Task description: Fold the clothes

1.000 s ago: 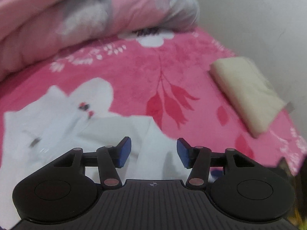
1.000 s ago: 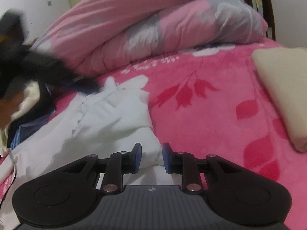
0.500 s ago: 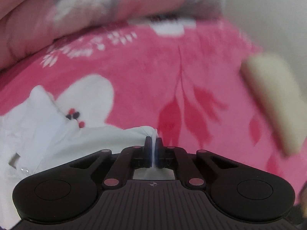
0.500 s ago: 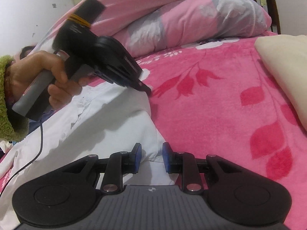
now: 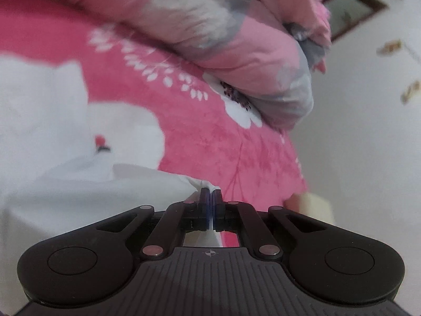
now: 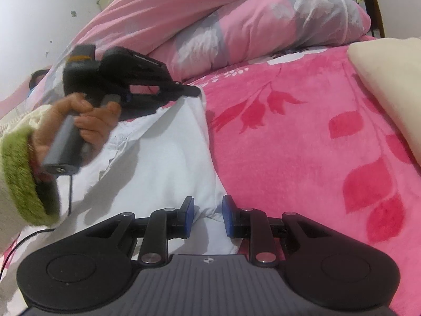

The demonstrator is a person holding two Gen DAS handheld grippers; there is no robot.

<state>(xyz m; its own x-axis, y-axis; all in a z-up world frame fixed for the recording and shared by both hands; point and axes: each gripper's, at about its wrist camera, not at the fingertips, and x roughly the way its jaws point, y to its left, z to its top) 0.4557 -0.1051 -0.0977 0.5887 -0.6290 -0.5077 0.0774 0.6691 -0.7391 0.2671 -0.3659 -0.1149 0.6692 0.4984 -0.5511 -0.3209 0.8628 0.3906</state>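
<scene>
A bed point(image 6: 302, 137) covered by a bright pink blanket printed with darker red leaves and white flowers is filling most of both views, and plain pale walls point(image 5: 368, 137) are standing behind it, with a dark-framed picture point(image 5: 352, 10) hanging high up in the left wrist view. A bulky pale pink and grey quilt point(image 6: 236, 23) is lying bunched along the far side of the bed, its end resting on the blanket. A white garment point(image 6: 163, 158) is spreading over the near left part of the bed, wrinkled, with one edge running alongside the bare pink blanket. A folded cream cloth point(image 6: 389, 87) is lying at the right edge of the bed, well apart from the garment. The person's left hand point(image 6: 84, 121), coming out of a fuzzy green cuff point(image 6: 23, 179), is gripping the handle of the left gripper point(image 5: 211, 192), whose jaws are standing pressed together on a pinched corner of the white garment at its far edge. The right gripper point(image 6: 208, 210) is hovering low over the garment's near edge, its jaws standing narrowly apart with white fabric showing between them; whether the blue pads point(image 6: 229, 216) are pressing on it cannot be told
</scene>
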